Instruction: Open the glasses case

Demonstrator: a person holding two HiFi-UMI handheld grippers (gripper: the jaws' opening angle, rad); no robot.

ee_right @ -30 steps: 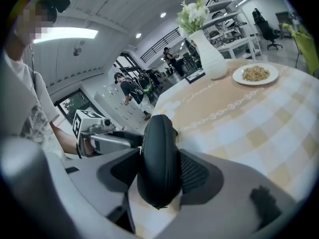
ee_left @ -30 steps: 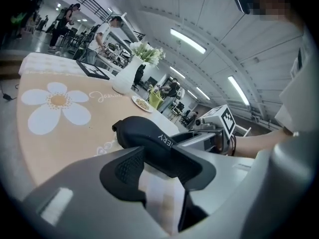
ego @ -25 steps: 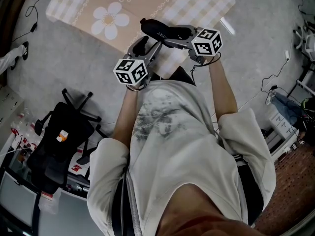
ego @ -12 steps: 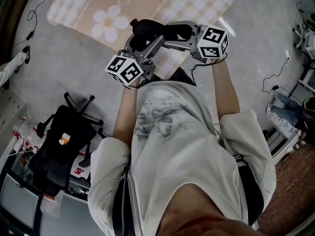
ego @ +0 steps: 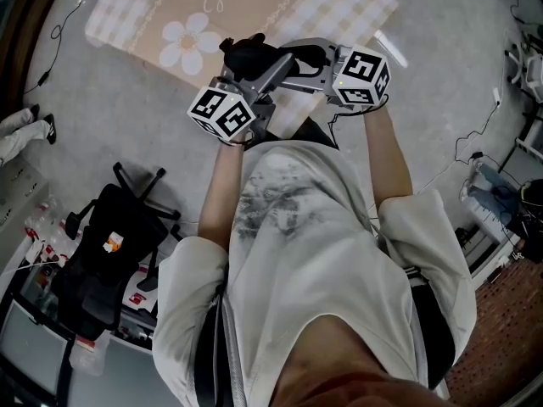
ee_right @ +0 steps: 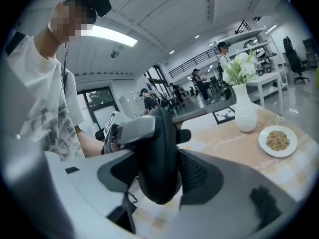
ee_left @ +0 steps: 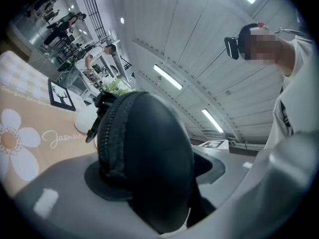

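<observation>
Case (ego: 248, 56) held up over the table's (ego: 127, 15) near edge, right gripper (ee_right: 158, 176) clamped on one end, left gripper (ee_left: 149, 178) just nipped its jaws in round the other, gripping I think, so next needs a jaw on the zip pull (ee_left: 92, 132).

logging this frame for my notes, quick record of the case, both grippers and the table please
case: black, held in the air between both grippers
zip: looks closed
left gripper: on one end of the case, jaws just closing a little with the case between them
right gripper: clamped on the other end
table: flower-print cloth, white vase, plate of food
</observation>
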